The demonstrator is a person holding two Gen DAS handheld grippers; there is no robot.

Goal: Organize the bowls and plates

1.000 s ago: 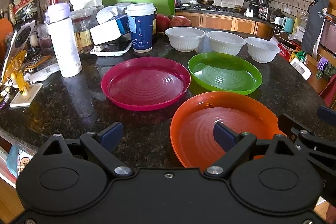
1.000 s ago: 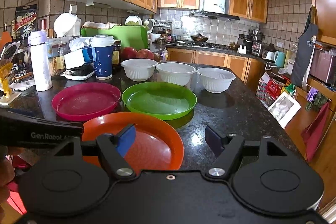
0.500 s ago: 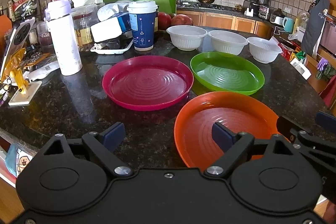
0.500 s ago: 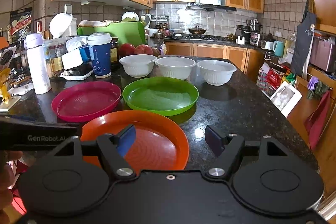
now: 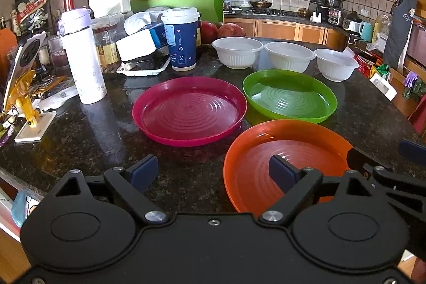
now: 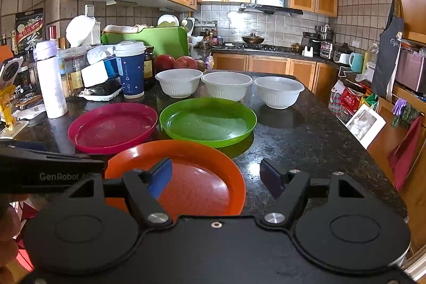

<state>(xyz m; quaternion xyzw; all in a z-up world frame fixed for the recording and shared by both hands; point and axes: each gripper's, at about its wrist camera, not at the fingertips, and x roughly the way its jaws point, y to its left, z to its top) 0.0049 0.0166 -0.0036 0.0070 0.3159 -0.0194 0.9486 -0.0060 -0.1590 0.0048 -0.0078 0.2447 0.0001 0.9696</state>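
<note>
Three plates lie on the dark granite counter: an orange plate [image 5: 287,164] [image 6: 197,177] nearest, a magenta plate [image 5: 189,110] [image 6: 111,126] behind it to the left, and a green plate [image 5: 290,97] [image 6: 207,121] behind it to the right. Three white bowls [image 5: 237,52] [image 5: 289,56] [image 5: 335,64] stand in a row behind the plates, also in the right wrist view [image 6: 178,82] [image 6: 226,85] [image 6: 278,92]. My left gripper [image 5: 213,172] is open and empty at the orange plate's left rim. My right gripper [image 6: 217,174] is open and empty over its right rim.
A white thermos [image 5: 84,57], a blue lidded cup [image 5: 181,39], a jar, a tissue pack and a black tray crowd the counter's back left. A phone stand [image 5: 24,86] sits at the far left. Red fruit [image 6: 175,63] lies behind the bowls. The counter edge drops off right.
Both grippers have drifted slightly forward and lower toward the orange plate. Both stay open. No plate or bowl has moved.
</note>
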